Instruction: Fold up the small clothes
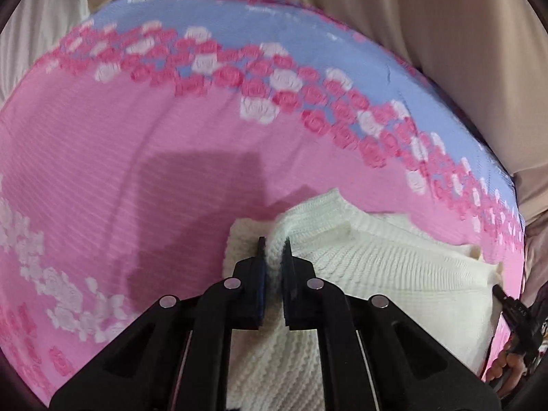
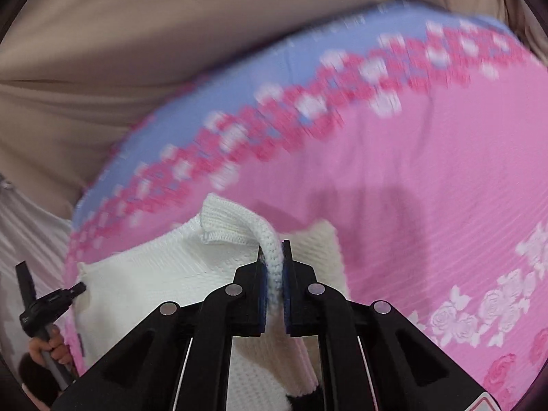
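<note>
A small white knitted sweater lies on a pink bed cover with rose patterns. My left gripper is shut on a bunched edge of the sweater, near its ribbed collar. In the right wrist view the same sweater spreads to the left, and my right gripper is shut on a rolled ribbed edge by the collar. Each gripper shows at the other view's edge: the right one and the left one.
The cover has a blue band with pink and white roses along its far side. Beige fabric lies beyond the cover. A hand holds the left gripper's handle at the lower left of the right wrist view.
</note>
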The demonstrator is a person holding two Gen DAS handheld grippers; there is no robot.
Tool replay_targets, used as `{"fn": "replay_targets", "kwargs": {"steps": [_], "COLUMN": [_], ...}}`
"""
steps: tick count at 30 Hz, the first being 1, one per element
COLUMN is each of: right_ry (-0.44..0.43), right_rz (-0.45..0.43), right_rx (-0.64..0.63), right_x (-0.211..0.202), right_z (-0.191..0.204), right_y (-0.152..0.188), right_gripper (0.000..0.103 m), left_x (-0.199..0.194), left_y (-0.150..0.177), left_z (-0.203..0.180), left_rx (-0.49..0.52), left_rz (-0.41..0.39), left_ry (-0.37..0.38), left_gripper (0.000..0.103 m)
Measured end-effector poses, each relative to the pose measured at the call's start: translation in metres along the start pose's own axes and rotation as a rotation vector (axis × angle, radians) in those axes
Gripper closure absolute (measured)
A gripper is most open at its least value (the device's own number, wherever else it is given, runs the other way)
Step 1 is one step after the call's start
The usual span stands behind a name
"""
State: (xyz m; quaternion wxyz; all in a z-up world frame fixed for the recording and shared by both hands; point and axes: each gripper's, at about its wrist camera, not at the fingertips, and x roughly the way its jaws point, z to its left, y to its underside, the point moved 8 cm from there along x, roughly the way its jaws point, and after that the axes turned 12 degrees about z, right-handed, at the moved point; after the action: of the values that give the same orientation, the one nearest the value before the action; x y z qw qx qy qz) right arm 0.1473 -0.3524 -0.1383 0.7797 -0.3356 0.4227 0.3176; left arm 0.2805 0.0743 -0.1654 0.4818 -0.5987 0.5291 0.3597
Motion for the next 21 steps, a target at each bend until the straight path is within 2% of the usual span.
{"fn": "replay_targets", "kwargs": {"steps": [2, 5, 6, 7, 8, 9, 10, 11, 13, 16, 18, 19, 20, 21], "right_ry": [-0.052, -0.095, -0.085, -0.068, -0.064, -0.074, -0.083, -0.083, -0.076, -0.077, -0.105, -0.116, -0.117, -0.158], "right_rz": [-0.007, 0.008, -0.002, -0.030, -0.066, -0.080, -0.088, -0.090, -0.046, 0.039, 0.089, 0.083, 0.039, 0.059], "right_rx": [0.039, 0.059, 0.054, 0.049, 0.051, 0.061, 0.078, 0.085, 0.080, 0.103, 0.137, 0.146, 0.132, 0.126], "right_x": [0.015, 0.010, 0.002, -0.011, -0.031, -0.043, -0.057, -0.066, -0.070, -0.055, -0.039, -0.035, -0.036, -0.031], "right_z": [-0.008, -0.003, -0.001, 0.000, -0.001, -0.002, -0.008, -0.014, -0.027, -0.043, -0.047, -0.045, -0.041, -0.033], "right_y": [-0.001, 0.000, 0.002, 0.007, 0.016, 0.026, 0.043, 0.062, 0.105, 0.166, 0.197, 0.204, 0.203, 0.201], "right_gripper": [0.099, 0.093, 0.089, 0.081, 0.074, 0.050, 0.038, 0.033, 0.033, 0.033, 0.032, 0.032, 0.032, 0.034], "left_x": [0.000, -0.011, -0.020, -0.032, -0.045, -0.054, -0.064, -0.067, -0.067, -0.052, -0.038, -0.038, -0.041, -0.040], "left_y": [0.000, 0.004, 0.007, 0.014, 0.024, 0.033, 0.052, 0.066, 0.112, 0.171, 0.194, 0.195, 0.194, 0.190], "left_z": [-0.003, -0.005, -0.003, 0.002, 0.007, 0.011, 0.017, 0.020, 0.031, 0.044, 0.049, 0.049, 0.047, 0.040], "left_rx": [0.005, -0.001, -0.013, -0.036, -0.052, -0.057, -0.061, -0.068, -0.102, -0.188, -0.271, -0.292, -0.301, -0.298], "left_rz": [-0.007, -0.009, -0.019, -0.044, -0.071, -0.092, -0.104, -0.094, -0.049, 0.022, 0.053, 0.033, 0.005, 0.011], "left_ry": [-0.009, 0.027, 0.055, 0.071, 0.080, 0.089, 0.104, 0.113, 0.145, 0.160, 0.201, 0.206, 0.206, 0.238], "left_gripper": [0.095, 0.087, 0.078, 0.059, 0.050, 0.039, 0.033, 0.030, 0.023, 0.023, 0.023, 0.023, 0.023, 0.029]}}
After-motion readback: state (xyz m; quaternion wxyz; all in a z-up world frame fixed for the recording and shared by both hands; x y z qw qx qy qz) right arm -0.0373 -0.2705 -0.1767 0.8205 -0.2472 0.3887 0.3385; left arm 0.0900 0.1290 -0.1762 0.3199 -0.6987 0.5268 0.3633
